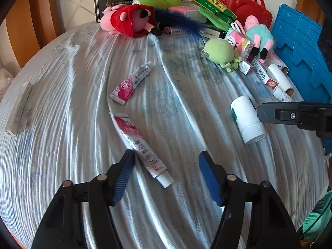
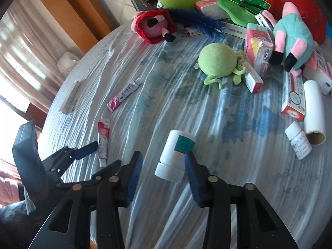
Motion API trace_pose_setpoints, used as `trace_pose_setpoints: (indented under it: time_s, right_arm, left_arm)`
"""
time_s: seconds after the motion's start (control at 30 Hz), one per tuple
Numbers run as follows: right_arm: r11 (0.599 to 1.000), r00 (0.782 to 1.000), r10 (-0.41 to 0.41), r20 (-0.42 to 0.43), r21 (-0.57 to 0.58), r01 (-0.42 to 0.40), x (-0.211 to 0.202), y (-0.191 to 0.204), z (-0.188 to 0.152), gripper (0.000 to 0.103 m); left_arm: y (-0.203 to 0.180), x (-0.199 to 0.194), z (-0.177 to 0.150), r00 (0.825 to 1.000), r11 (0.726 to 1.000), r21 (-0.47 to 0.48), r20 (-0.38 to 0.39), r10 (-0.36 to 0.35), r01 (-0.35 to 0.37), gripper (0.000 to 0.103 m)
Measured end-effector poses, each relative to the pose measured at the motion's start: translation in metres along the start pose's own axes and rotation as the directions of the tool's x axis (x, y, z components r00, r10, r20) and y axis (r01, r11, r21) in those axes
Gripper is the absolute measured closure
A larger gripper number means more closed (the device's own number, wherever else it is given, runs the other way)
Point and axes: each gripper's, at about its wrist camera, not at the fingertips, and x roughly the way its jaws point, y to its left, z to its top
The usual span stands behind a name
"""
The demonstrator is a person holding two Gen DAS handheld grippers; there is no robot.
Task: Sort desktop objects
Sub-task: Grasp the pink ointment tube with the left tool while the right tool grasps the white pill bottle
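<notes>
A pink-and-white ointment tube [image 1: 143,149] lies on the striped cloth between the blue pads of my left gripper [image 1: 166,155]. Its side rests against the left pad; the right pad stands well clear, so the gripper is open. In the right wrist view the same tube [image 2: 103,141] lies by the left gripper [image 2: 106,153]. A white bottle with a teal label [image 2: 174,155] lies on its side between the pads of my right gripper [image 2: 164,159]. The right pad meets the bottle's label edge while the left pad is apart from it, so this gripper is open too. The left wrist view shows the bottle [image 1: 247,118] beside the right gripper's finger [image 1: 269,114].
A second tube [image 1: 132,83] lies further out. Plush toys, medicine boxes and a red case [image 1: 249,6] crowd the far side. A blue crate [image 1: 300,51] stands at the right, with a paper roll [image 2: 314,112] and a small white bottle [image 2: 297,143] near it. A flat white box [image 1: 18,112] lies at the left edge.
</notes>
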Motion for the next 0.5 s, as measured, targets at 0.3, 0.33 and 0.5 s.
trace_pose_setpoints:
  time_s: [0.3,0.33,0.5]
  right_arm:
    - [0.998,0.999,0.039,-0.003,0.053,-0.038,-0.004,-0.013,0.0,0.066]
    - [0.998,0.999,0.036,-0.002,0.057,-0.036,-0.004,-0.014,0.0,0.066]
    - [0.997,0.999,0.046,-0.006,0.064,-0.045,-0.002,-0.014,0.002,0.066]
  left_arm:
    - [-0.007,-0.012,0.015,0.998,0.998,0.037,0.027,-0.051,0.05,0.053]
    - [-0.005,-0.011,0.016,0.999,0.998,0.042,0.019,-0.051,0.051,0.053]
    - [0.008,0.005,0.015,0.999,0.999,0.011,-0.036,-0.034,0.035,0.058]
